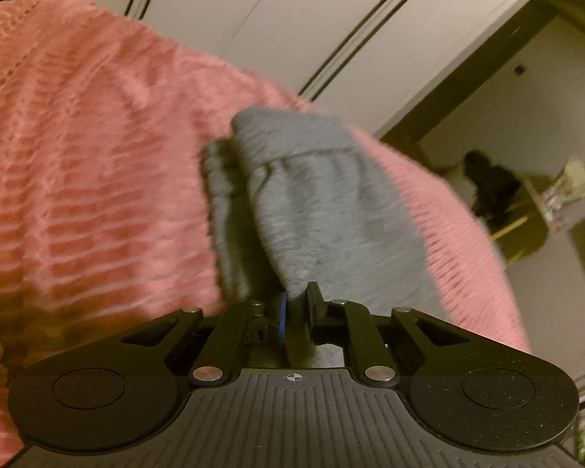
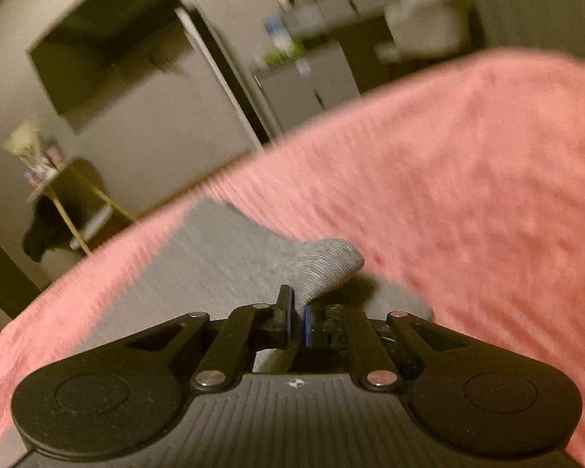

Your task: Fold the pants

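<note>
Both tongs are clamped on the grey pants (image 1: 312, 210): the left gripper (image 1: 296, 304) and the right gripper (image 2: 296, 312) on a ribbed cuff (image 2: 327, 261). Bare pink blanket (image 1: 89, 163) spreads toward nine o'clock of the left one; its edge runs near three.

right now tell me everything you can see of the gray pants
The gray pants are soft knit sweatpants with a gathered seam and a ribbed band. They lie bunched on the pink blanket. The left gripper and the right gripper each pinch a fold of them. Both views are blurred.
</note>
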{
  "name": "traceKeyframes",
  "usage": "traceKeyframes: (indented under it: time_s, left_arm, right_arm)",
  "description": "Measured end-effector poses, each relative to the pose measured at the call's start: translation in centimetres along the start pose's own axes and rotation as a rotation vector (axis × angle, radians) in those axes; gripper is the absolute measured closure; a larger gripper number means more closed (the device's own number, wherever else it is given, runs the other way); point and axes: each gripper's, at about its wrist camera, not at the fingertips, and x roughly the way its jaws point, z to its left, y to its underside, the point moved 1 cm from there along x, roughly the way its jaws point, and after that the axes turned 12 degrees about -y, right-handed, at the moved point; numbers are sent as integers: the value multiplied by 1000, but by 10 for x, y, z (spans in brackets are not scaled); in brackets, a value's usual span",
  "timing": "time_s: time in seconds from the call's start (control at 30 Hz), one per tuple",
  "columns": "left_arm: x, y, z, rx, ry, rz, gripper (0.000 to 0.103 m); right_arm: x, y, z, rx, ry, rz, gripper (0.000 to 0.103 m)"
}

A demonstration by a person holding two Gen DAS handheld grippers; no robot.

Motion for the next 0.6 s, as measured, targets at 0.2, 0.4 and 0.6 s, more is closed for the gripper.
traceKeyframes:
  time_s: [0.2, 0.4, 0.6]
  left_arm:
    - [-17, 10, 3, 29, -5, -10, 58]
    - [-52, 53, -39, 240, 88, -31, 34]
    - [-64, 129, -87, 314, 248, 108, 18]
  right_arm:
    - [-7, 2, -26, 223, -109, 27, 88]
    - [-8, 17, -33, 349, -222, 103, 87]
    - [1, 29, -16, 301, -258, 171, 86]
